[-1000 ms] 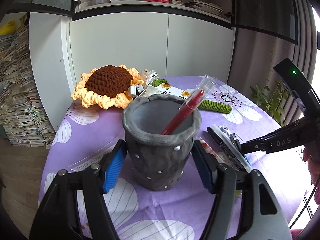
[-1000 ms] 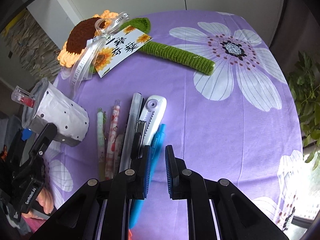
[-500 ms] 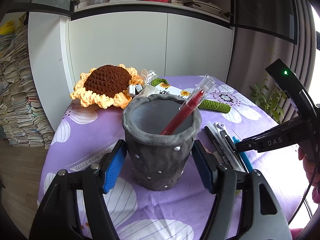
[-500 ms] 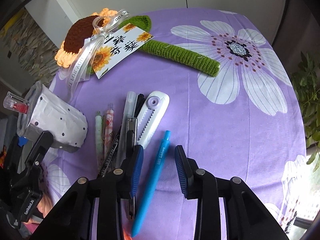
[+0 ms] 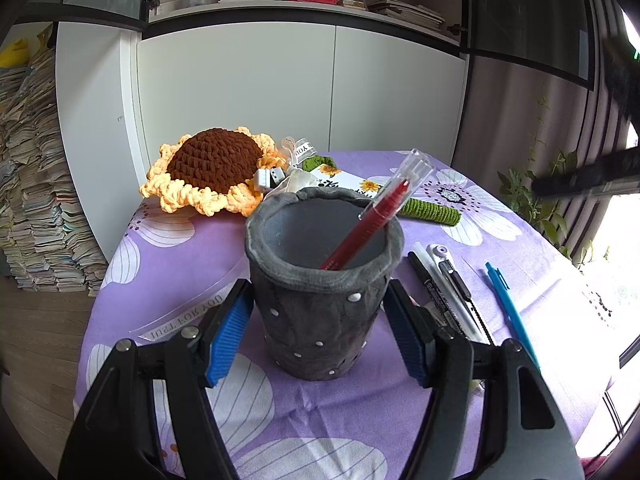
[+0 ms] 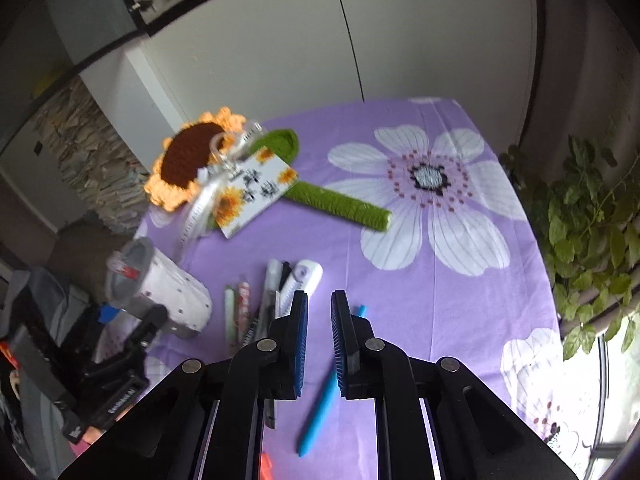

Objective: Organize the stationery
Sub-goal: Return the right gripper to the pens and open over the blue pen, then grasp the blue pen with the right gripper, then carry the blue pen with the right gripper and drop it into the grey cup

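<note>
- Purple flowered cloth covers my worktop (image 5: 168,276); pens lie loose there.
- My left gripper (image 5: 320,332) clasps the grey felt cup (image 5: 320,312), steadying it.
- My right gripper (image 6: 319,336), fingers just clenched empty, hangs above the blue pen (image 6: 320,416).

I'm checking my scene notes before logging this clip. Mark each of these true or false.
1. A red pen stands in the grey pen holder. True.
2. The right gripper holds the blue pen. False: its pads hold nothing, and the pen lies on the purple tablecloth below.
3. The crochet sunflower lies on the table beyond the holder. True.
4. The white plastic tool is inside the holder. False: it lies on the cloth beside the loose pens.
</note>
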